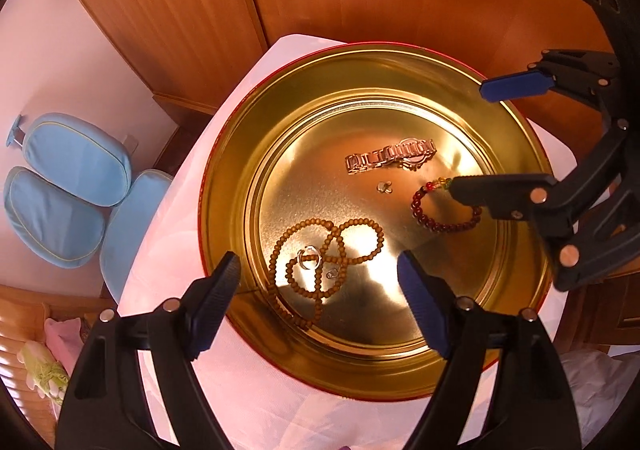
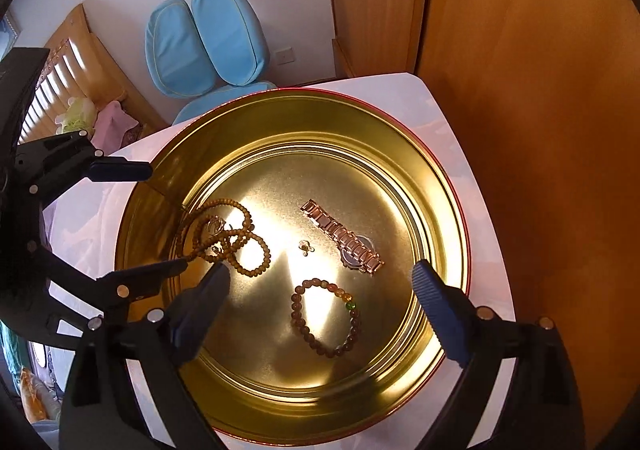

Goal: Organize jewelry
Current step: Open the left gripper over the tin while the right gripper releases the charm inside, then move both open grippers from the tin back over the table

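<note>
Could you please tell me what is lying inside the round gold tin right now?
Inside the gold tin: a metal watch, a dark bead bracelet, a long coiled bead necklace, a small earring. The left gripper's finger hides part of the necklace.

Round gold tin (image 2: 448, 186) holding looped tan bead necklace (image 2: 240, 246), rose-gold watch (image 2: 344, 238) lying flat, dark bead bracelet (image 2: 326, 316), small earring (image 2: 306, 247)

No readable text, label, brand, number or sign shows in either wrist view, including the blurred watch (image 2: 347, 244) face.

Tin floor (image 2: 280, 350) bare nearside; bead necklace (image 2: 224, 242), watch (image 2: 344, 242), bracelet (image 2: 328, 318) crowd rest.
</note>
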The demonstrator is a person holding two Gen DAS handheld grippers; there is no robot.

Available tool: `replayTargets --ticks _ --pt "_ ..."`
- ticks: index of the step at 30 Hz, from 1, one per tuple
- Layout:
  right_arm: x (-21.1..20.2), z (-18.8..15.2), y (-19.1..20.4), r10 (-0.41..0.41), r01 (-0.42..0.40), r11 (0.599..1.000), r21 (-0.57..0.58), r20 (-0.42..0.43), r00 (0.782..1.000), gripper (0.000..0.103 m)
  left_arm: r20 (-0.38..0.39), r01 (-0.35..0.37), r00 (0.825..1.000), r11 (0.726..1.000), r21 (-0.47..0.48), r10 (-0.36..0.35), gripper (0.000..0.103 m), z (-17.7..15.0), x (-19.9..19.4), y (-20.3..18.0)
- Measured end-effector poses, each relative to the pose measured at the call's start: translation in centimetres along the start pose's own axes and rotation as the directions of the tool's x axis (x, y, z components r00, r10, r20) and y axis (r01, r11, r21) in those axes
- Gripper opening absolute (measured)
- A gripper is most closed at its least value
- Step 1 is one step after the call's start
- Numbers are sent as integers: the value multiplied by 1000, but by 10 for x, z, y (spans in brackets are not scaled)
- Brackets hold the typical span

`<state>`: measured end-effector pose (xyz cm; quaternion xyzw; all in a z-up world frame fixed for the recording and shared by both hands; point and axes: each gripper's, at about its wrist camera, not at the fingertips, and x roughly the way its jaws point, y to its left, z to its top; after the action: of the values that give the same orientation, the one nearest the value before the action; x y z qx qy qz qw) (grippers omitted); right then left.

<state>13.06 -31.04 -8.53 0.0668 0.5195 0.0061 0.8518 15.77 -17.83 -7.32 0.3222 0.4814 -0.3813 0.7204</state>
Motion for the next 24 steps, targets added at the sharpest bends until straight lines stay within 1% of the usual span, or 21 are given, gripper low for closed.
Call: replayTargets --ticks 3,5,6,8,9,10,11,13,15,17,21,24 --pt "-12 -8 3 19 -21 999 33 49 999 93 35 9 999 1000 -11 -8 79 -10 -15 2" --pt "-17 -16 3 45 -50 997 63 74 996 93 68 39 997 999 -20 -37 79 -19 -31 7" --pt "-20 -20 3 59 -66 995 74 92 994 93 96 61 994 998 -23 -59 79 -25 -41 9" --pt "-31 -29 6 82 -97 991 92 155 984 93 151 92 985 995 -36 -85 79 -36 -60 14" --pt "-38 -33 9 94 -114 989 94 191 977 93 177 102 980 994 -49 -92 83 -43 -69 17" --pt "-46 -36 11 114 -138 986 95 228 967 93 200 107 975 992 -61 -93 83 -46 -76 20" --pt "-53 -40 14 139 -169 981 95 263 955 93 220 105 972 992 -74 -87 83 -52 -83 22" --pt "-63 -47 21 170 -205 975 90 304 938 93 247 81 967 992 -98 -55 83 -65 -94 27" --pt "-69 -52 31 189 -224 972 71 324 927 93 256 39 967 992 -123 -6 83 -81 -100 31" --pt "-74 -55 41 208 -235 971 39 340 917 93 255 27 967 988 -150 13 83 -98 -103 35" --pt "-80 -60 69 240 -239 970 -46 347 907 93 247 6 968 976 -216 49 83 -136 -111 42" --pt "-81 -64 86 269 -247 963 -107 342 900 93 253 -37 963 971 -235 98 83 -168 -118 40"
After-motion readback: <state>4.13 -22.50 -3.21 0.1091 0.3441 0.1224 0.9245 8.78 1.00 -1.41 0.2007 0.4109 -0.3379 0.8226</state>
